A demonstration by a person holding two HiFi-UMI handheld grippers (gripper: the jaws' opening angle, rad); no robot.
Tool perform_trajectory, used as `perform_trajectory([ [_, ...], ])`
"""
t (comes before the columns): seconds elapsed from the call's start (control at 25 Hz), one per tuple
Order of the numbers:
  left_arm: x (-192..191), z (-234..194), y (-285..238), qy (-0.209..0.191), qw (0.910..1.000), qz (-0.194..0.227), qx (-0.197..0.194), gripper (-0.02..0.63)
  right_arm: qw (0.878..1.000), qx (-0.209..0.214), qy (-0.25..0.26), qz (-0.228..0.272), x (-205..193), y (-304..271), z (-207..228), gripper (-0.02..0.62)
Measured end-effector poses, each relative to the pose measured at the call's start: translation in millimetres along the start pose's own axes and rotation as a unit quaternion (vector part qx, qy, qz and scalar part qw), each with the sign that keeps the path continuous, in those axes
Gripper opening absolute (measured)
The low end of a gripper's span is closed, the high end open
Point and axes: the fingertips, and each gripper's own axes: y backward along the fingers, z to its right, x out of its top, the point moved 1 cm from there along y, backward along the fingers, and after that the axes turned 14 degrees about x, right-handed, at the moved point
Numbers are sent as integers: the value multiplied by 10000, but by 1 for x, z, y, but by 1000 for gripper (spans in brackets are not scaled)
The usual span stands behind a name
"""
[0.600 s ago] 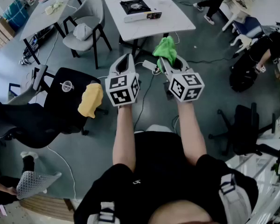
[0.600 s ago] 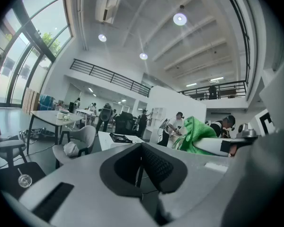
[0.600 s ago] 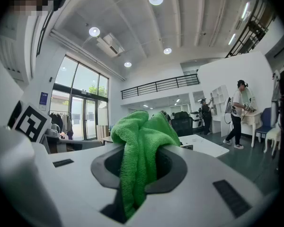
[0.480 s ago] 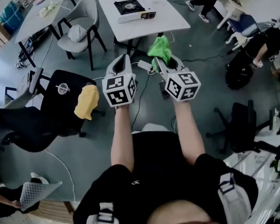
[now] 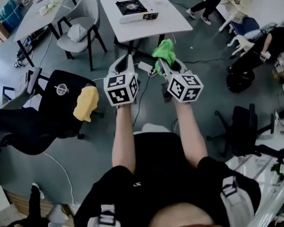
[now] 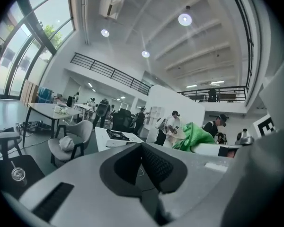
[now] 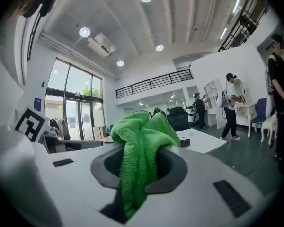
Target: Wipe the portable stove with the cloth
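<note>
Grey chair [image 5: 87, 13] beside white table [image 5: 173, 19]; yellow cloth [image 5: 85, 103] on black chair [image 5: 51, 109].

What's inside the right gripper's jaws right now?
The green cloth, clamped by the right gripper and bunched above it. The jaws cover its pinched lower end.

No word, brand or number can be read anywhere. Black-and-white square code patterns are carried on the cubes of the left gripper [image 5: 127, 58] and the right gripper [image 5: 163, 63], but no letters are formed by them. A small pale mark on the black shirt [image 5: 154, 171] cannot be made out. Print on the front panel of the portable stove [image 5: 132, 9] is blurred. A blue sign [image 7: 36, 104] is likewise illegible.
</note>
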Motion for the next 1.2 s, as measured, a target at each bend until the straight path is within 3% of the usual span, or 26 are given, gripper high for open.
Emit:
perform_trajectory([
  [0.32, -8, 6, -10, 214, 9997, -125, -72, -2, 9998, -137, -77, -124, -6, 14, 14, 60],
  [0.56, -7, 15, -26, -20, 9998, -117, -149, -2, 9993, -206, -325, -11, -6, 4, 41, 60],
  [0.84, -8, -13, -57, -16, 9992, -257, 302, -2, 9990, 313, -236, -232, -14, -47, 43, 60],
  [1.2, -51, -23, -141, 122, 9947, -834, 581, -2, 9954, 327, -637, -638, -44, -94, 113, 60],
])
